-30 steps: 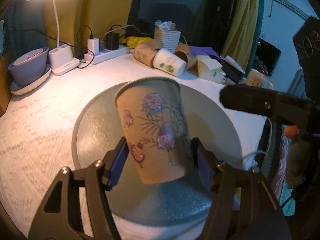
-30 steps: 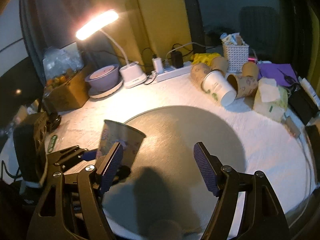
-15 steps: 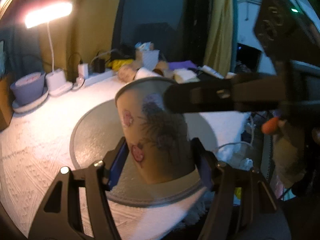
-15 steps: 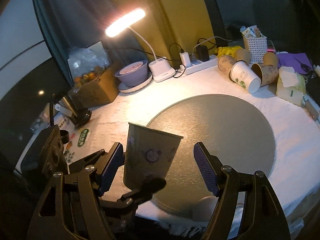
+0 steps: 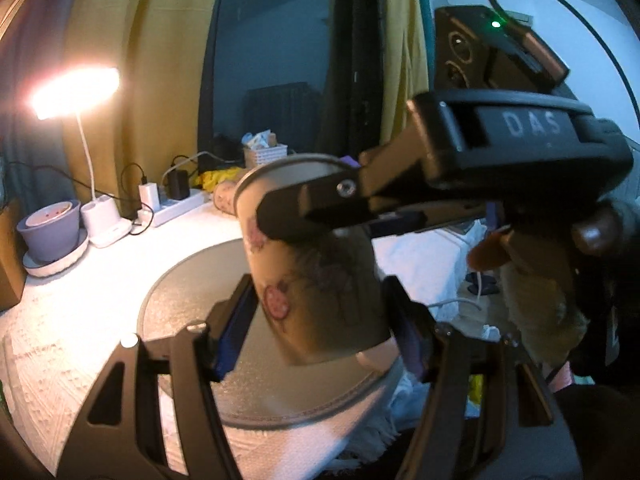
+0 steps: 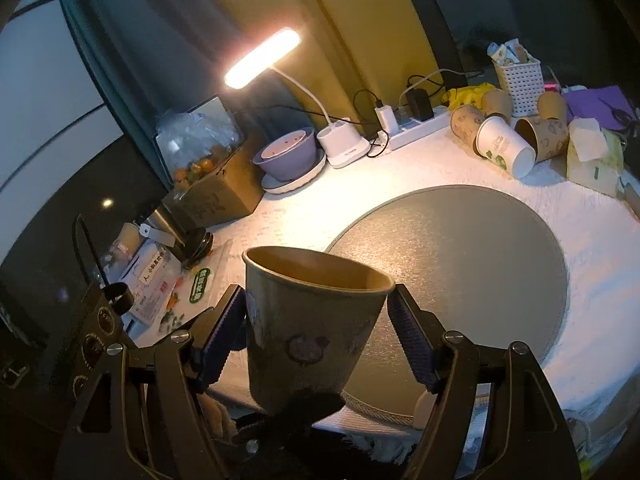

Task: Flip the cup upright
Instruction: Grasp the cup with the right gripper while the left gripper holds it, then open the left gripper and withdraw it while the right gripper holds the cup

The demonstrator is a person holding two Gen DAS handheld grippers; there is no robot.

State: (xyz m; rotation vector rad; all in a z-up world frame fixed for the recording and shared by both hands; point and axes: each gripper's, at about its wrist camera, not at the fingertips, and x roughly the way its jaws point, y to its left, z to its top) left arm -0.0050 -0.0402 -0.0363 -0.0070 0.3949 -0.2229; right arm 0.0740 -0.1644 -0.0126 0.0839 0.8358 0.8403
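Note:
My left gripper (image 5: pixel 320 328) is shut on a brown paper cup (image 5: pixel 312 272) with a floral print, holding it by its lower part in the air, mouth up, over the near edge of the round grey mat (image 5: pixel 188 280). In the right wrist view the cup (image 6: pixel 308 328) stands between the fingers of my right gripper (image 6: pixel 316 340), which is open around its upper part; the left pad touches or nearly touches it and the right pad is apart. One right finger (image 5: pixel 312 208) crosses in front of the cup in the left wrist view.
The mat (image 6: pixel 460 264) lies on a white tablecloth (image 6: pixel 304 216). At the back lie several paper cups (image 6: pixel 504 144), a white basket (image 6: pixel 518 80), a power strip (image 6: pixel 416 128), a lit desk lamp (image 6: pixel 264 60), a purple bowl (image 6: pixel 286 156) and a cardboard box (image 6: pixel 216 188).
The cup has been lifted higher and toward the near edge of the mat. My right gripper has closed in from the right and now brackets the cup near its rim.

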